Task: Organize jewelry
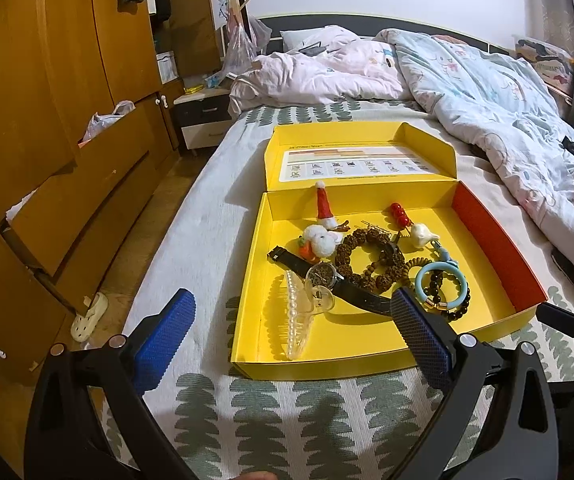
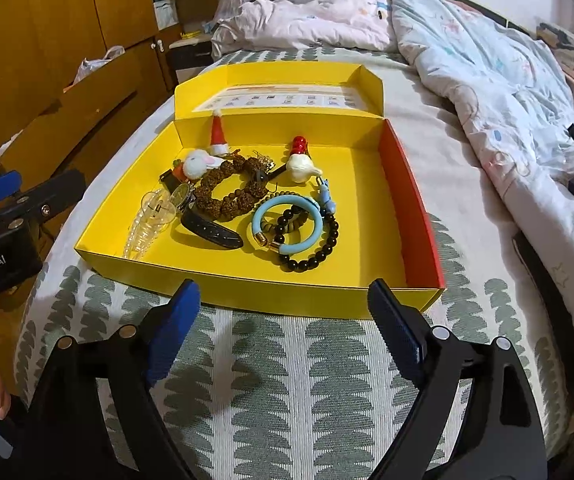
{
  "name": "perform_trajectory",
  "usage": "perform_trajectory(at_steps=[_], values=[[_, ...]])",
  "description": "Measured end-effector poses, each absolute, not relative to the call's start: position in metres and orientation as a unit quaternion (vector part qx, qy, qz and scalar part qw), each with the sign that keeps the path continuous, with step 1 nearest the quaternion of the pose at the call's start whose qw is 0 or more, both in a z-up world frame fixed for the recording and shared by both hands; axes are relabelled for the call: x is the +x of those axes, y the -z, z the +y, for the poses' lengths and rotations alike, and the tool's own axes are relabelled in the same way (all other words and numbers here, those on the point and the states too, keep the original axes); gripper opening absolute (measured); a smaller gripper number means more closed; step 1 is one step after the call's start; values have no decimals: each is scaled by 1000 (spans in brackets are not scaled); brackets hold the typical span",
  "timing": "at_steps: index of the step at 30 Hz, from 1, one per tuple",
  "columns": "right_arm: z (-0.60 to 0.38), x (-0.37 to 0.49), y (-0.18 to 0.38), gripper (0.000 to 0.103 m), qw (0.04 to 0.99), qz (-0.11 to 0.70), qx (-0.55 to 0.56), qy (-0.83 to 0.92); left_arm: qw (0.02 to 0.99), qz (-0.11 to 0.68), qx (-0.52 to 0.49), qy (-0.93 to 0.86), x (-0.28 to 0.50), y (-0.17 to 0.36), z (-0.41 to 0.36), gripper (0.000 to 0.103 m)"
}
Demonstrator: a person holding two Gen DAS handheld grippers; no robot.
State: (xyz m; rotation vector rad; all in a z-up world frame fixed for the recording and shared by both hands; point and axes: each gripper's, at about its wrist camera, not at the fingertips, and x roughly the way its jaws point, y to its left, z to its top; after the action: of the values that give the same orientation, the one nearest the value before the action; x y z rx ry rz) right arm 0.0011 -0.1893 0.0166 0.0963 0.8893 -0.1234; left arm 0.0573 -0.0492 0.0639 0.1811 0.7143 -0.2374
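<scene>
While the open yellow cardboard box (image 2: pixel 247 292) lies on the leaf-patterned bed cover (image 2: pixel 267 380) near the bed's foot edge, the jewelry sits piled inside it: a black-strapped wristwatch (image 2: pixel 203 220), a brown beaded bracelet (image 2: pixel 231 192), a light-blue ring bracelet (image 2: pixel 287 220). Both the left gripper (image 1: pixel 293 332) and the right gripper (image 2: pixel 283 320) hold their jaws wide apart, empty, at the box's near wall.

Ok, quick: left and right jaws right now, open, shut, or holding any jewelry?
Left gripper: jaws open, holding nothing, at the near edge of the yellow box.
Right gripper: jaws open, holding nothing, just short of the box.
</scene>
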Motion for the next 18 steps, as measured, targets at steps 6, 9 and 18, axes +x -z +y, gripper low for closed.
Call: perform_trajectory(at_steps=[6, 9, 18], values=[[-188, 3, -17, 88, 901, 426, 44, 65, 925, 351, 86, 117, 56, -63, -51, 97], [-188, 3, -17, 88, 902, 424, 44, 68, 926, 348, 87, 117, 55, -64, -53, 97], [-190, 1, -17, 88, 902, 420, 48, 87, 926, 351, 86, 112, 53, -62, -55, 97]])
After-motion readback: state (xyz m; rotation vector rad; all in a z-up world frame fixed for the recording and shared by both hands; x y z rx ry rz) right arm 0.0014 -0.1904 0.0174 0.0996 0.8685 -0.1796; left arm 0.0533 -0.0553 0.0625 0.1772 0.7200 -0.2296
